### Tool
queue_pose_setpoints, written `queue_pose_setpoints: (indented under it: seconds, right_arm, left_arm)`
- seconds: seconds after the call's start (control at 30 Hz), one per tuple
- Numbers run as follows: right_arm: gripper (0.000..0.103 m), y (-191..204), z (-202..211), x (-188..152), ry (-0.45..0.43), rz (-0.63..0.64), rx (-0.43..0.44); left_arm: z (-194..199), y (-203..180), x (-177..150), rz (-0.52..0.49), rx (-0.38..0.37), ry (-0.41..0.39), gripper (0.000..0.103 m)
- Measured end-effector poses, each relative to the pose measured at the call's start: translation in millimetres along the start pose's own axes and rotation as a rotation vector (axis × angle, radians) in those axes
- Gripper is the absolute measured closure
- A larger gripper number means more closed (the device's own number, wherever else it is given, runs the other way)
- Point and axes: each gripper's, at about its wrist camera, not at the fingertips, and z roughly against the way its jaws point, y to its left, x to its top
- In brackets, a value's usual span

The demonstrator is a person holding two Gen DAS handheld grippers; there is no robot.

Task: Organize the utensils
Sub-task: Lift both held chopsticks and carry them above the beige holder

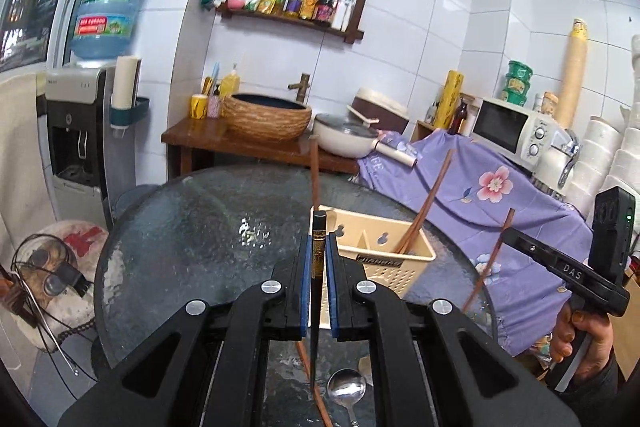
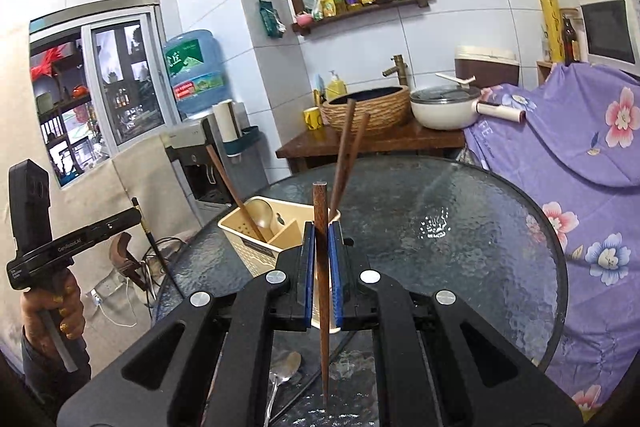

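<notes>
Nearest the left wrist camera, the left gripper point(image 1: 319, 259) pinches a black chopstick point(image 1: 318, 247), cream utensil holder point(image 1: 384, 251) just ahead, "DAS" on the other tool; the right gripper point(image 2: 321, 259) pinches a brown chopstick point(image 2: 321, 247), "GenRobot.AI" leftward.

A round glass table point(image 1: 192, 227) fills the near ground. Beyond it a woven basin point(image 1: 266, 117) sits on a wooden counter point(image 1: 192, 137), a white lidded pan point(image 1: 346, 139) to its right. At far left stands a water dispenser point(image 1: 76, 131) with a blue bottle point(image 1: 110, 7). A purple floral cloth point(image 1: 492, 195) drapes the right side below a white microwave point(image 1: 510, 129).
</notes>
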Motion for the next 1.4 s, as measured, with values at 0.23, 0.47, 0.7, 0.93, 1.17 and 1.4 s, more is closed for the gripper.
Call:
queue_pose_setpoints:
  seconds: [0.23, 0.47, 0.7, 0.93, 1.17, 1.4]
  right_arm:
    - [0.095, 2, 2, 5, -0.006, 0.003, 0.026]
    - [0.095, 7, 6, 13, -0.011, 0.017, 0.045]
    - [0.095, 14, 16, 37, -0.023, 0.031, 0.114]
    - [0.095, 34, 29, 85, -0.076, 0.084, 0.183]
    - [0.095, 56, 18, 142, -0.133, 0.127, 0.199]
    - [0.095, 57, -16, 159, -0.124, 0.104, 0.19]
  left_arm:
    - [9, -10, 9, -0.03, -0.017, -0.023, 0.096]
    - [10, -19, 17, -0.056, -0.043, -0.024, 0.096]
    - [19, -30, 38, -0.085, -0.089, -0.048, 0.096]
    - [33, -45, 81, -0.125, -0.114, -0.116, 0.096]
    - [17, -51, 131, -0.109, -0.104, -0.164, 0.096]
    - [-25, -48, 146, -0.073, -0.093, -0.142, 0.096]
